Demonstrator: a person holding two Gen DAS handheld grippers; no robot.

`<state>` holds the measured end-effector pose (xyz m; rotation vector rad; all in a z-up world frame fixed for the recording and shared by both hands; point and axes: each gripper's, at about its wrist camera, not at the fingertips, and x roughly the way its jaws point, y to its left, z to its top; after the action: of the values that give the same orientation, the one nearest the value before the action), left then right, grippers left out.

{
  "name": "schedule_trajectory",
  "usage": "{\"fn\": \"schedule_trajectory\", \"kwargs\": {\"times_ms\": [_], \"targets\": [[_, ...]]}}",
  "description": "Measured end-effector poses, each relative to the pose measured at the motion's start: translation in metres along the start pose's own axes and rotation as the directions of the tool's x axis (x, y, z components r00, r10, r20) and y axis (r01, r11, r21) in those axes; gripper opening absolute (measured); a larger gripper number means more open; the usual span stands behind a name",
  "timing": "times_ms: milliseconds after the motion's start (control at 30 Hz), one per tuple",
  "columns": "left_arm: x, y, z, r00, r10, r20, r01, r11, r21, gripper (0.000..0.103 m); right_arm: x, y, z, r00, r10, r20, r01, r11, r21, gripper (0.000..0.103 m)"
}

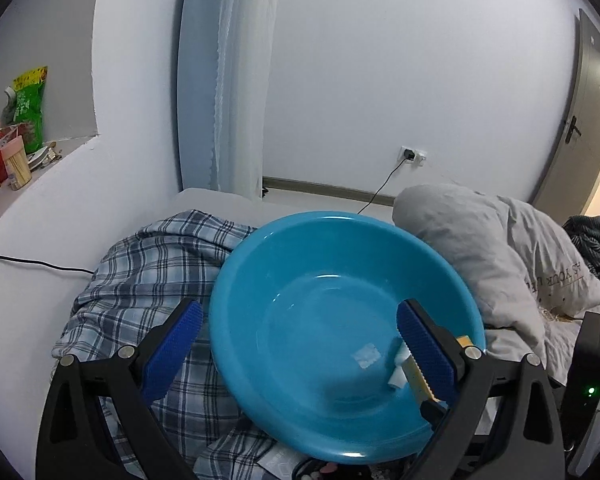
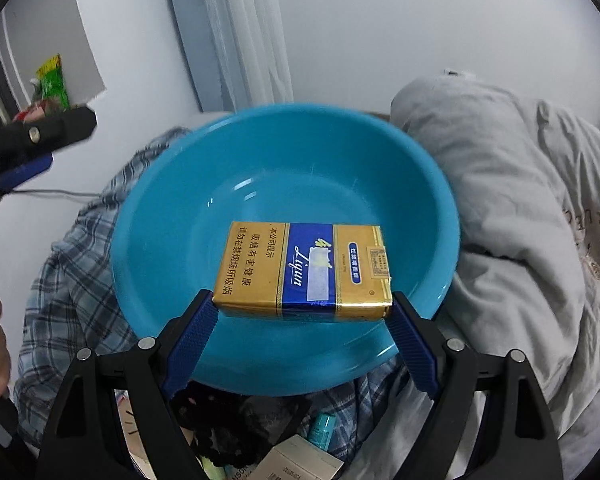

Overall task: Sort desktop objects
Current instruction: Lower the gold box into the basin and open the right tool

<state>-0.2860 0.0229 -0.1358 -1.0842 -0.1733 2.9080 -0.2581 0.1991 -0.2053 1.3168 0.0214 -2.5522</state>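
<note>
Two claws over basin [image 2: 148, 216]: right claw [image 2: 302, 316] clamping cigarette pack [image 2: 304, 270] above centre for dropping; left claw [image 1: 300, 344] released, straddling nine-o'clock rim.

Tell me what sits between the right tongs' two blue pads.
A gold and blue cigarette pack spans the right tongs pad to pad, held above the blue basin; the right wrist view shows it.

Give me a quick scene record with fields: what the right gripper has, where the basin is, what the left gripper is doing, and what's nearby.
right gripper: shut on gold-and-blue cigarette pack, held over the basin
basin: round blue plastic basin, resting on plaid cloth
left gripper: open, empty, straddling the basin's near rim
beside basin: grey quilt
basin contents: none seen resting inside
</note>
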Motion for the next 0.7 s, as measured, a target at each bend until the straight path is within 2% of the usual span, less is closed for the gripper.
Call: {"fn": "schedule_trajectory", "kwargs": {"times_ms": [400, 567, 700], "targets": [[0.01, 0.013, 0.0, 0.999, -0.012, -0.038, 0.01, 0.998, -0.063, 0.099, 0.018, 0.009, -0.007, 0.998, -0.019, -0.064, 0.015, 0.998, -0.053, 0.084], [0.013, 0.021, -0.001, 0.997, -0.048, -0.06, 0.041, 0.992, -0.119, 0.099, 0.02, 0.01, -0.008, 0.997, -0.033, -0.076, 0.029, 0.998, -0.056, 0.084], [0.015, 0.022, -0.001, 0.997, -0.037, -0.065, 0.029, 0.992, -0.121, 0.099, 0.021, 0.009, -0.008, 0.996, -0.037, -0.079, 0.033, 0.998, -0.052, 0.085]]}}
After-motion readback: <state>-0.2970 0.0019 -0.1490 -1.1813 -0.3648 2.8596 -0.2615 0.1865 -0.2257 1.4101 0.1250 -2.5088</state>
